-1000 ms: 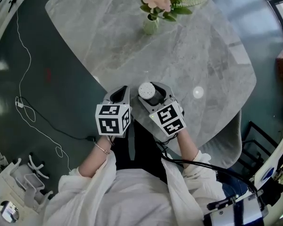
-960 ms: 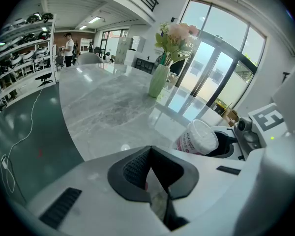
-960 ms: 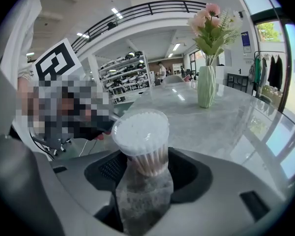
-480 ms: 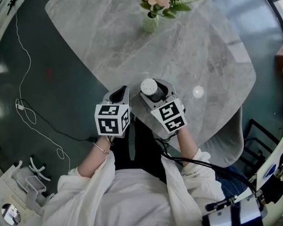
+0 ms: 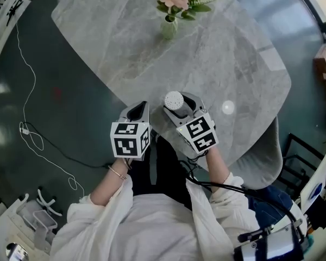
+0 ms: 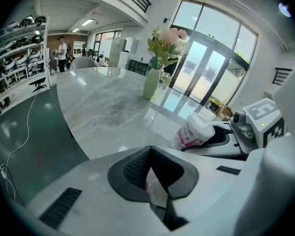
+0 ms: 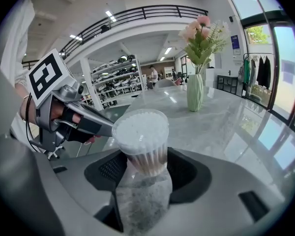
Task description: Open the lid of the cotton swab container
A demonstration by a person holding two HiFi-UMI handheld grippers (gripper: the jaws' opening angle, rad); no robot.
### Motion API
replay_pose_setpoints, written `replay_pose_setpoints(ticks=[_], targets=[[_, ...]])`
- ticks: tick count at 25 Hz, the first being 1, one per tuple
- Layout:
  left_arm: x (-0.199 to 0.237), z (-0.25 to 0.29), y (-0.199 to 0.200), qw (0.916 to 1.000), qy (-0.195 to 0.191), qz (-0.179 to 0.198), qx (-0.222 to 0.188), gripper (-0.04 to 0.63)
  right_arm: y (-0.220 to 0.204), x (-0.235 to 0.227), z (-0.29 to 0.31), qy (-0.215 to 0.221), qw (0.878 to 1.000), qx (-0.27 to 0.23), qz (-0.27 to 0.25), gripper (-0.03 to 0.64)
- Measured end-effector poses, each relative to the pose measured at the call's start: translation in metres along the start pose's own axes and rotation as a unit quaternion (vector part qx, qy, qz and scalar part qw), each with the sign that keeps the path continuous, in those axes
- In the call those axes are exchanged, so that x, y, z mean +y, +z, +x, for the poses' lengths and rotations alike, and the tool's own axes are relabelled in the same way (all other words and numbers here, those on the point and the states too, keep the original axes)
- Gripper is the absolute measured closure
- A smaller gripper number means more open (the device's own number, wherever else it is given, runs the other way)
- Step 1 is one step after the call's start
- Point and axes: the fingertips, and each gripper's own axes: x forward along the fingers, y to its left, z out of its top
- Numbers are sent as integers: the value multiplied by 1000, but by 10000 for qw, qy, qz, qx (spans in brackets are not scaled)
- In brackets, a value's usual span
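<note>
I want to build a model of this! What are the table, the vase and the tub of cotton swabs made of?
The table looks like polished grey stone, maybe marble: veined, with a mirror-like shine. The vase is pale green and glossy, probably ceramic or glass. The tub seems clear plastic: the white swabs show through its wall.
</note>
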Motion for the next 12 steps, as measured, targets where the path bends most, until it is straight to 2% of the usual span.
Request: replay_pose_setpoints(ticks=[12], targets=[[-20, -20, 29, 9990, -243, 232, -285, 588, 23, 11, -39, 141, 9997, -2, 177, 319]])
